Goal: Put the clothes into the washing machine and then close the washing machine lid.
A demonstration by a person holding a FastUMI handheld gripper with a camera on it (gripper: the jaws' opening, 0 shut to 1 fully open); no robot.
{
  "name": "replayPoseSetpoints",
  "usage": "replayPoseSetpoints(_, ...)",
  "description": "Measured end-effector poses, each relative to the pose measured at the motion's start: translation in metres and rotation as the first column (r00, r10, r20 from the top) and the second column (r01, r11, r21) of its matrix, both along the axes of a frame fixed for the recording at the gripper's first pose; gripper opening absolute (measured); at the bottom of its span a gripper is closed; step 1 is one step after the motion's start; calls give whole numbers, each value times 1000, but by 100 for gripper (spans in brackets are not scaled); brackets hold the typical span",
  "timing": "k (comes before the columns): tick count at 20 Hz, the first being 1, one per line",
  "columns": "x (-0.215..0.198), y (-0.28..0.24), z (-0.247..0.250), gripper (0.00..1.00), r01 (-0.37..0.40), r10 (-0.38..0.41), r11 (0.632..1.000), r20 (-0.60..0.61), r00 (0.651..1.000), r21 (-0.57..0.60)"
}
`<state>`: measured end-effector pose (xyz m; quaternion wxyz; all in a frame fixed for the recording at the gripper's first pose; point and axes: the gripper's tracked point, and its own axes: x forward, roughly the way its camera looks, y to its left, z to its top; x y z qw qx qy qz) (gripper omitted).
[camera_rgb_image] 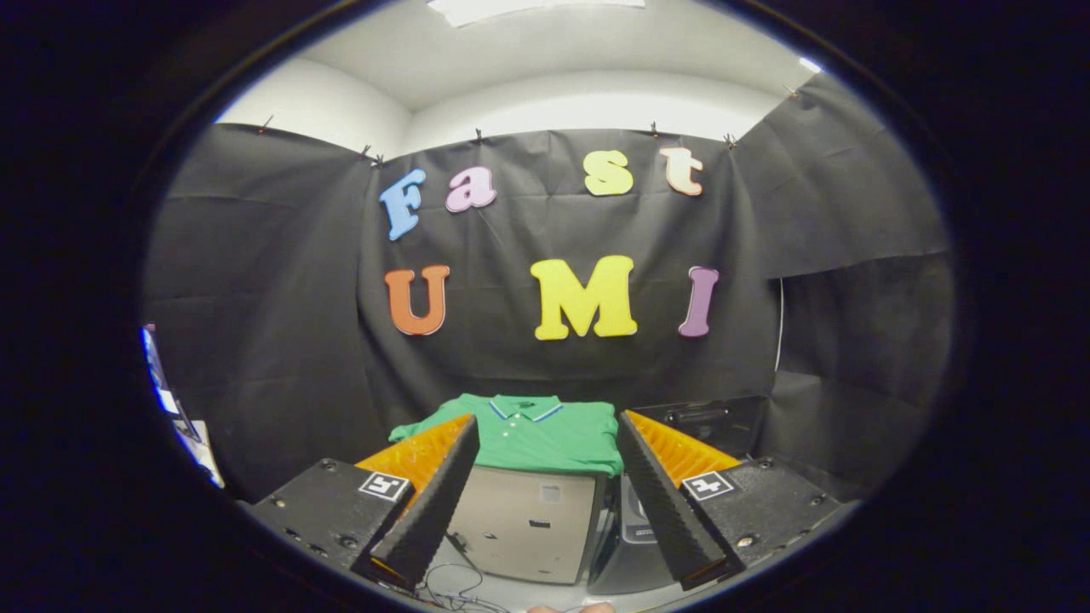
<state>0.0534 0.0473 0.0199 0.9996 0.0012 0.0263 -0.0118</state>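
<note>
- the tool [545, 443] has its fingers spread wide apart, gripping nothing.
- beyond and between them, a folded green polo shirt [536, 436] lies flat on a pale box-like unit [524, 528] (collar toward the far wall).
- a dark machine [702, 419] sits just right of it.

Shirt on the box

We are seeing a pale box-like cabinet [524, 524] carrying a folded green polo shirt [545, 434], which is draping over its front edge, beyond our spread-apart gripper [545, 426] fingers.
</note>
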Motion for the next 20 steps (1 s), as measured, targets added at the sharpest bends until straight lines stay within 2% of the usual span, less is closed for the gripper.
replayPoseSetpoints(7, 59, 41, 44, 100, -69, 69, 997, -1, 998, 14)
replayPoseSetpoints(13, 143, 75, 42, 100, -176, 175, 984, -114, 978, 4)
replayPoseSetpoints(15, 180, 80, 30, 100, -198, 196, 980, -168, 966, 7)
replayPoseSetpoints(20, 263, 88, -7, 100, -238, 241, 970, -363, 900, 54)
